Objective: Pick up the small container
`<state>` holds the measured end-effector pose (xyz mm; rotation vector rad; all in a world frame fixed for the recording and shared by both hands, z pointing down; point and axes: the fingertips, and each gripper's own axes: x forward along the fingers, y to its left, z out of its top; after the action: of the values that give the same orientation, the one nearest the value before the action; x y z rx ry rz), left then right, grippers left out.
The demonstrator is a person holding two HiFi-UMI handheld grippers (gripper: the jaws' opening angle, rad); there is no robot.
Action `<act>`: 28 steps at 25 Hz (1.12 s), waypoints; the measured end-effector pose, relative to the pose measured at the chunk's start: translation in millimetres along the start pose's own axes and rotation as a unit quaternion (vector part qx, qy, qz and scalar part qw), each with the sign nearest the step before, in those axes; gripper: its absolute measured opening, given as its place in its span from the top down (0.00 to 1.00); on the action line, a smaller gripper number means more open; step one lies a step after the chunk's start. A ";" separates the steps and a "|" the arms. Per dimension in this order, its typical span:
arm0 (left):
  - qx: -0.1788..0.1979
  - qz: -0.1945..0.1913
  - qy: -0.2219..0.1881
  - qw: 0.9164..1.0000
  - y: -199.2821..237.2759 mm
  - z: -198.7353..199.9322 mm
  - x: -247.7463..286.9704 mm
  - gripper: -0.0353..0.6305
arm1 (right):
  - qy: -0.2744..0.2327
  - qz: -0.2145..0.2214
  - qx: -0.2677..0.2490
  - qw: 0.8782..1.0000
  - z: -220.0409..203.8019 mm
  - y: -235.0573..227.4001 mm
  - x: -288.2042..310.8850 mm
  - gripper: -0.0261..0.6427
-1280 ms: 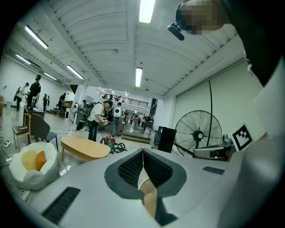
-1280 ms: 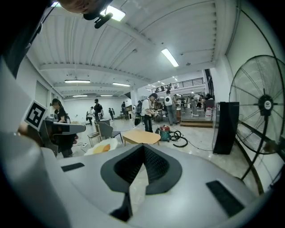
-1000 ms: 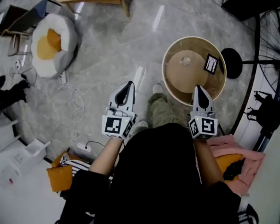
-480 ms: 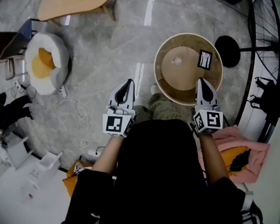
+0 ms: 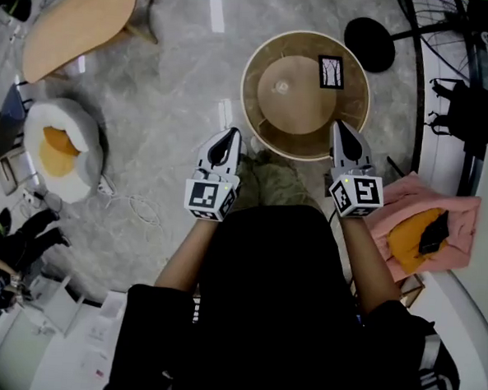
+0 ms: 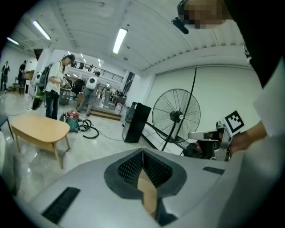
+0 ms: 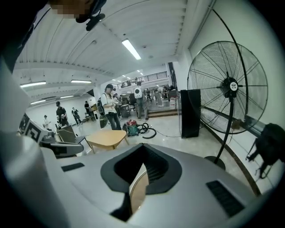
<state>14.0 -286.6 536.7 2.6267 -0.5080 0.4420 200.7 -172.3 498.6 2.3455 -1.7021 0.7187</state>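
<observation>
A small pale container (image 5: 282,87) sits near the middle of a round wooden table (image 5: 257,108) in the head view. A black-and-white marker card (image 5: 331,72) lies to its right. My left gripper (image 5: 225,143) is shut and empty, over the floor just left of the table's near rim. My right gripper (image 5: 343,133) also looks shut and empty, its tip at the near right rim. In the left gripper view (image 6: 143,152) and the right gripper view (image 7: 143,145) the jaws meet, with only tan wood showing below them. The container is hidden in both gripper views.
A standing fan (image 7: 228,84) with a black round base (image 5: 368,33) stands right of the table. Pink and orange cloth (image 5: 419,225) lies at the right. An egg-shaped cushion (image 5: 57,150), a low wooden table (image 5: 74,15) and floor cables (image 5: 144,213) are to the left. People stand far off (image 6: 52,89).
The round table has drawn closer to both grippers and shifted left in the head view. The right gripper's tip now reaches its near rim. Both grippers stay shut.
</observation>
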 end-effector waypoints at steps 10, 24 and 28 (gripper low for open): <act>0.057 -0.099 0.053 0.992 0.8 -78.5 125.4 0.91 | 0.018 -0.007 0.006 1.000 -60.9 -19.6 51.4 0.94; 0.117 -0.113 0.131 0.978 27.6 -270.1 279.8 0.50 | 0.051 -0.008 0.034 0.998 -199.7 -84.5 115.8 0.94; 0.140 -0.124 0.137 0.973 31.4 -307.8 309.5 0.47 | 0.065 0.008 0.015 0.998 -235.6 -83.9 127.5 0.94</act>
<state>205.3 -257.0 929.2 2.7796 -0.0278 0.8304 241.3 -159.4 776.0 2.2536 -1.6675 0.8848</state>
